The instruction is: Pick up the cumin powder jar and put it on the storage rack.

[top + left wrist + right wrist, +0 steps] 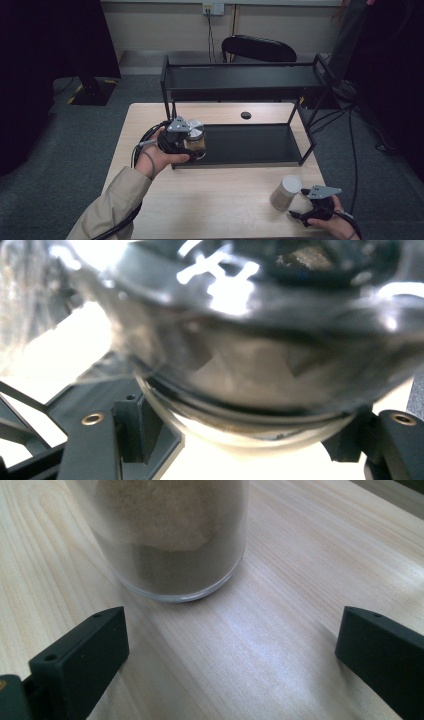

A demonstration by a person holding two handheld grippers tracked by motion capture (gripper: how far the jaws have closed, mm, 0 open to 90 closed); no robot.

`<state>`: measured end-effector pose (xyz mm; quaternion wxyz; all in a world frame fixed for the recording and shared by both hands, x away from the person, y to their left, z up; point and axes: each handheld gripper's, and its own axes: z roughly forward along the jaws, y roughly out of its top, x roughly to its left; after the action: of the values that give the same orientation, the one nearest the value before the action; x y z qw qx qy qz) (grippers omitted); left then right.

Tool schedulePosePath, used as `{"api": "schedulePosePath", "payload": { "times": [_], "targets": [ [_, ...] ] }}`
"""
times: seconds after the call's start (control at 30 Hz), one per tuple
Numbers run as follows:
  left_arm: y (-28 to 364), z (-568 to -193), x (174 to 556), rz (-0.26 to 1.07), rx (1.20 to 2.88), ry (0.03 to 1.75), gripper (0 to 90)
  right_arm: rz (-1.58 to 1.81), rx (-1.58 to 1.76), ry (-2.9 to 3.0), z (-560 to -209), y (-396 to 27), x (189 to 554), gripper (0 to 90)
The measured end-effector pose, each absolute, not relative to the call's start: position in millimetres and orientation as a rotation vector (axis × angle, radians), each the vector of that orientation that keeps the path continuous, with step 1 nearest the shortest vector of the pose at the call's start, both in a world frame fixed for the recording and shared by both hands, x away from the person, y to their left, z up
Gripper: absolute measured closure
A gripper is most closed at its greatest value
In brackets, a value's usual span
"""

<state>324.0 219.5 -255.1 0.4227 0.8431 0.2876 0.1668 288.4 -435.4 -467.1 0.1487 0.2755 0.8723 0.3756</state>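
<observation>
Jaws of the left gripper clamp a silver-lidded glass jar of brown contents, held above the front left corner of the black rack on the wooden worktop. Near the front right, the right gripper rests with jaws wide apart just behind a second jar, not touching it

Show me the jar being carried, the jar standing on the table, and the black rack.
carried jar (195, 142), high view, glass side
standing jar (286, 192), high view, side wall
black rack (245, 78), high view, top shelf
</observation>
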Motion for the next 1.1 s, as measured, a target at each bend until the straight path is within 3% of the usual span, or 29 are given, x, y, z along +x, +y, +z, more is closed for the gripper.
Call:
{"api": "schedulePosePath", "payload": {
  "times": [1.1],
  "targets": [
    [197,-157,368,0.442,2.115,0.754,30.9,1.082,0.79,2.511,-467,-436,289,0.0]
  ]
}}
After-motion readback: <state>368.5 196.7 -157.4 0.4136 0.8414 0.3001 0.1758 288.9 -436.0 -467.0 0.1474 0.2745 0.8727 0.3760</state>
